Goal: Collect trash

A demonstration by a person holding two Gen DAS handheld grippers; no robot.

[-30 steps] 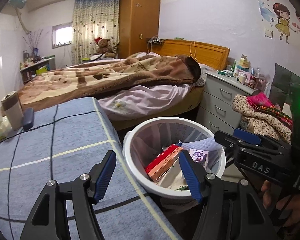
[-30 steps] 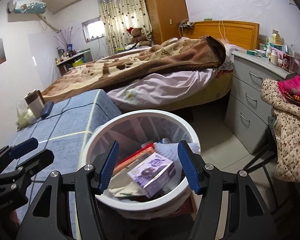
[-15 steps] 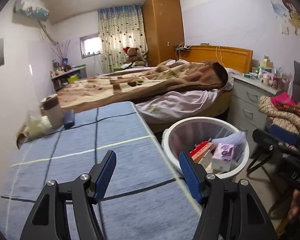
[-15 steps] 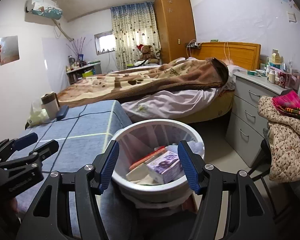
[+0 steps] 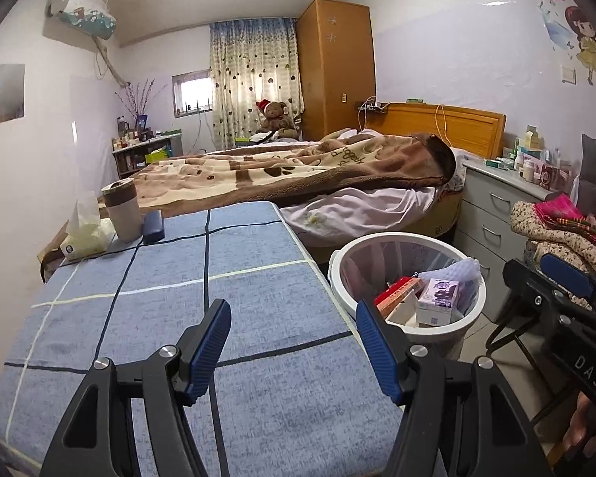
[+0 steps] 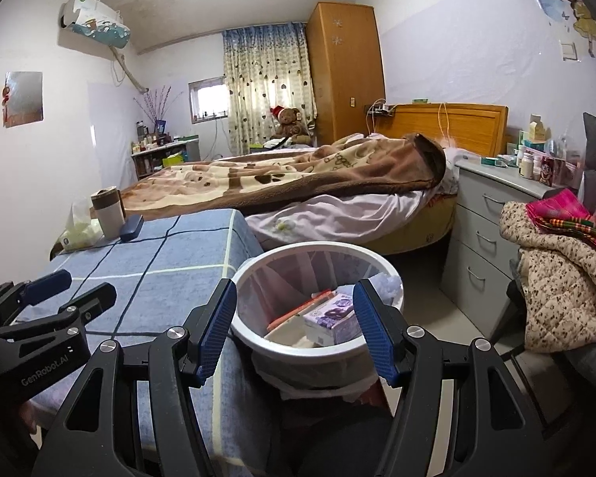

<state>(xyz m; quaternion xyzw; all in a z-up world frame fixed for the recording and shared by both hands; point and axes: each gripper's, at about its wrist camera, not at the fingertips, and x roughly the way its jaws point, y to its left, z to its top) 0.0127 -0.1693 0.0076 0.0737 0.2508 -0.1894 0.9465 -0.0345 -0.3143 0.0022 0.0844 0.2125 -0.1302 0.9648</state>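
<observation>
Soft daylight from the window (image 5: 190, 91), sharp focus, fisheye-bent edges.

It was a lived-in bedroom in a home. A bed (image 5: 337, 183) with an orange wooden headboard (image 5: 449, 125) lay at about one o'clock, covered by a brown paw-print blanket (image 5: 282, 171). A tall wooden wardrobe (image 5: 335, 67) stood at twelve o'clock beside heart-patterned curtains (image 5: 254, 79) and a small window (image 5: 190, 93), with a teddy bear (image 5: 274, 113) in front. A grey bedside chest of drawers (image 5: 492, 206) cluttered with bottles and boxes sat at two o'clock. An air conditioner (image 5: 83, 16) hung high at ten o'clock. Cartoon wall stickers (image 5: 584, 47) decorated the wall at two o'clock. A white wastebasket (image 5: 409, 246) stood on the floor beside a blue checked tablecloth (image 5: 202, 302).
</observation>
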